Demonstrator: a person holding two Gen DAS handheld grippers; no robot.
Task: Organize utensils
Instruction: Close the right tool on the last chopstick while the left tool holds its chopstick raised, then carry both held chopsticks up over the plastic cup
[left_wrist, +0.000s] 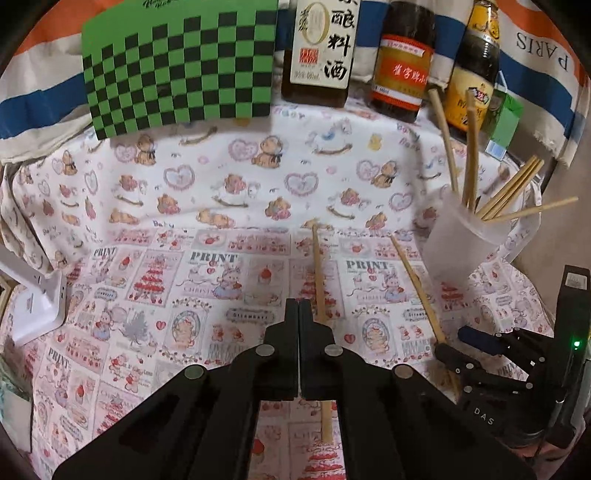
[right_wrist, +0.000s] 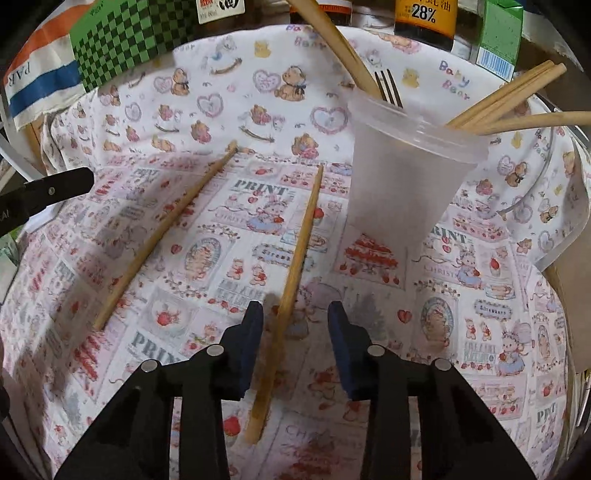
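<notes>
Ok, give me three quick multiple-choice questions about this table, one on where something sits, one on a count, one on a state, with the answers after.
1. Where does the fork stand?
A. in the plastic cup
B. flat on the cloth
C. in a bottle

2. How many chopsticks lie loose on the cloth?
A. none
B. two
C. five

3. How is the right gripper?
A. shut on nothing
B. open, astride a chopstick
C. holding the cup

Answers:
1 A, its tines rise above the cup's rim.
2 B, one near each gripper, the other chopstick further left.
3 B, gaps show either side of the stick.
</notes>
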